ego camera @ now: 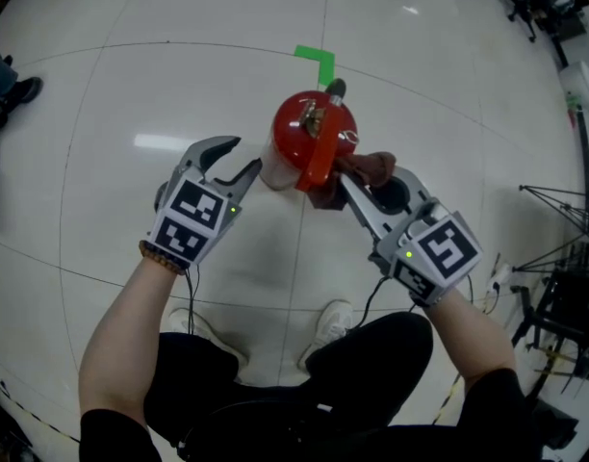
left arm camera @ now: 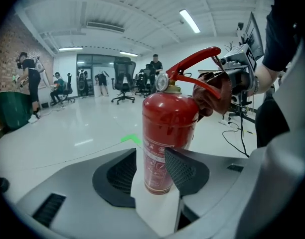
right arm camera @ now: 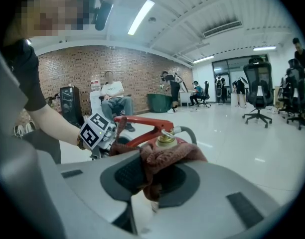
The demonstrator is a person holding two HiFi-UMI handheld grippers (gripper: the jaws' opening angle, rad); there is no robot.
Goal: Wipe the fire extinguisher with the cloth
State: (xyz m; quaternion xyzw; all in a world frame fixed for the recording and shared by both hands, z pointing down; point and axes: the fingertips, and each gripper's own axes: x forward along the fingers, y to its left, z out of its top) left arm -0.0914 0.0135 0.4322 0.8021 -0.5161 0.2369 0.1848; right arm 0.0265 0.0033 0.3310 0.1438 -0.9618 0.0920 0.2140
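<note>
Right tongs pinch the cloth at the extinguisher top. Left tongs are spread beside its body. Wiping seems underway; next, drag the cloth downward.

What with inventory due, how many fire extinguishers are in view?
1. The red fire extinguisher stands upright on the floor; the right gripper holds a brown cloth by its top. No other shows, though background clutter could hide one.
</note>
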